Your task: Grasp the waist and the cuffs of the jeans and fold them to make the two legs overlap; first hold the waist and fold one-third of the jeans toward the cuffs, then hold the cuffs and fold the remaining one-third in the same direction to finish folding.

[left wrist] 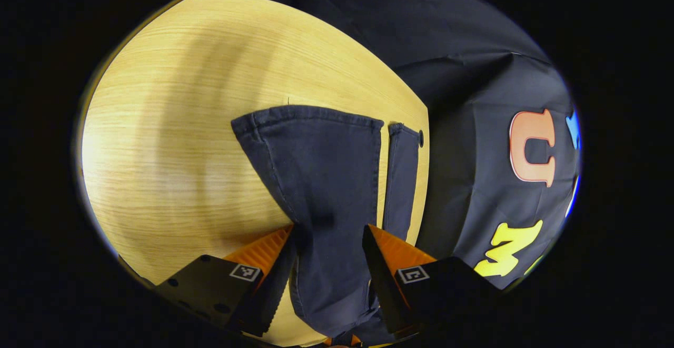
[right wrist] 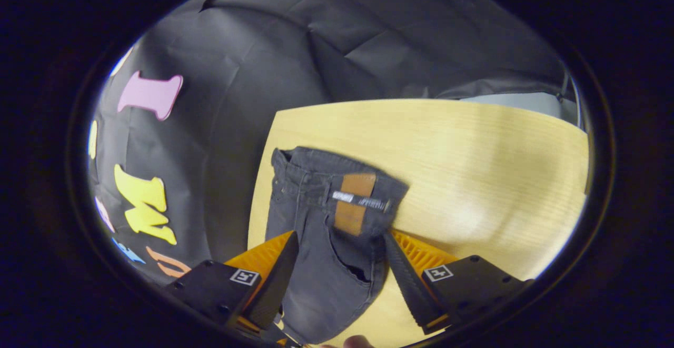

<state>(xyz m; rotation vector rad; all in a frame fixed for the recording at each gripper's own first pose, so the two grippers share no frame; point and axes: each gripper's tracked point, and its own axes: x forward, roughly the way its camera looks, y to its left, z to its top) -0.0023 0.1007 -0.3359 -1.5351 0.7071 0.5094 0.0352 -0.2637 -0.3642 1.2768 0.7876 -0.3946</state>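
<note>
The dark jeans lie on a wooden table [left wrist: 179,127]. In the left gripper view the wide upper leg [left wrist: 316,169] runs away from me to its cuff [left wrist: 308,115]. A narrow strip of the other leg [left wrist: 401,179] peeks out on the right. The left gripper [left wrist: 329,229] is shut on the upper leg, and the cloth bunches narrow between its orange fingers. In the right gripper view the waist [right wrist: 310,179], with its brown leather patch [right wrist: 355,203], lies folded in half. The right gripper [right wrist: 341,235] is shut on the cloth just below the waistband, beside a back pocket opening [right wrist: 350,266].
The jeans lie close to one long table edge [left wrist: 425,179], beyond which the black booth cloth hangs. Bare wood [right wrist: 474,169] spreads wide on the other side of the jeans. A fingertip [right wrist: 359,341] shows at the bottom of the right gripper view.
</note>
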